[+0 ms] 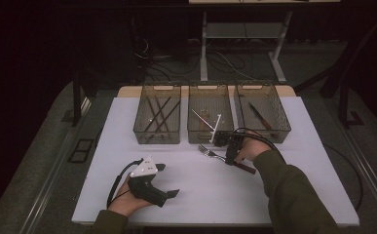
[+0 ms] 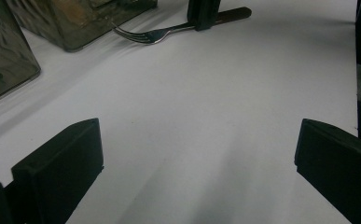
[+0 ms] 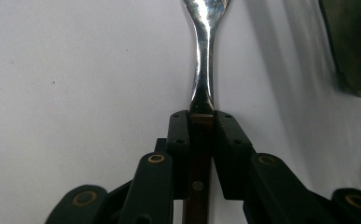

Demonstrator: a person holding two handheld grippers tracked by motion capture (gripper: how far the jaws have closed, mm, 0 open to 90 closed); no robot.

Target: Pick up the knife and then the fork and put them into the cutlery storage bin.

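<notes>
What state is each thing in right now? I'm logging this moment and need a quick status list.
Fork: flat on the table, handle clamped.
Right gripper: shut on the fork's wooden handle.
Left gripper: jaws wide open, holding nothing.
Left bin: upright, holds dark sticks.
Middle bin: upright, holds a few small utensils.
Right bin: upright, holds one dark-handled utensil.

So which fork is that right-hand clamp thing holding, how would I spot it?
On the white table, look just in front of the middle bin of three. The fork lies flat there, outside the bins, its brown handle pinched in the right gripper.
</notes>
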